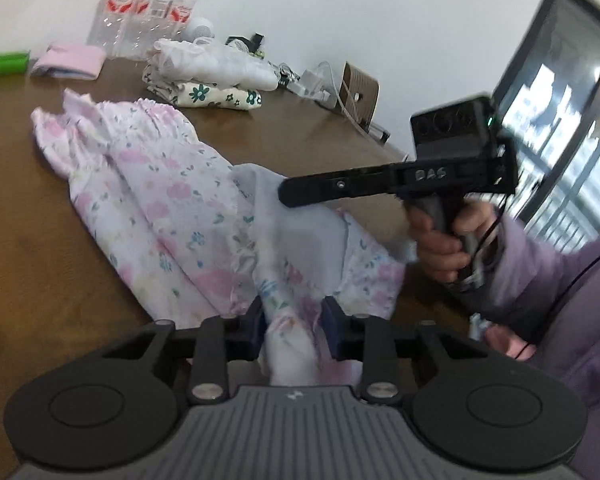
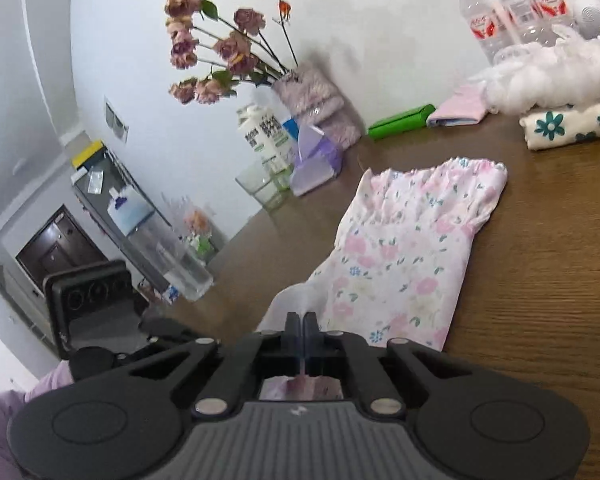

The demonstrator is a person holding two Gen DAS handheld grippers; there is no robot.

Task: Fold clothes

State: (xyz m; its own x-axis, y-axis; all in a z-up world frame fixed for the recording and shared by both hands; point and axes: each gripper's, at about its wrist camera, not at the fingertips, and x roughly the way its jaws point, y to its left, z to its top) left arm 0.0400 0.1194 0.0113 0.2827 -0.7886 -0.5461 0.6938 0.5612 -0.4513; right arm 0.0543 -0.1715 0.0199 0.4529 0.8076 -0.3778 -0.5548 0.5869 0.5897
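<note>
Your brown wooden counter [image 2: 540, 280] carries everything, with the floral dress [image 1: 152, 184] spread across its middle, its gathered, ruffled end toward the far edge by the wall and its hem drawn up toward you. Behind the dress, near the far edge, sits a stack of folded clothes [image 1: 208, 76], a white frilly piece on top of a cream one with teal flowers. Against the wall stand three clear water bottles [image 1: 148, 12], and just beside them lie a folded pink cloth [image 1: 70, 60] and a green case [image 2: 400, 120]. At the far left corner a vase of dried roses [image 2: 220, 48] stands next to a white bottle [image 2: 266, 136]. Your left hand-held gripper [image 1: 292, 320] has its fingers spread apart, yet a bunched fold of the hem sits between them. Your right hand-held gripper [image 2: 301, 322] is clenched on a thin, pale edge of the dress, lifting it off the counter.
</note>
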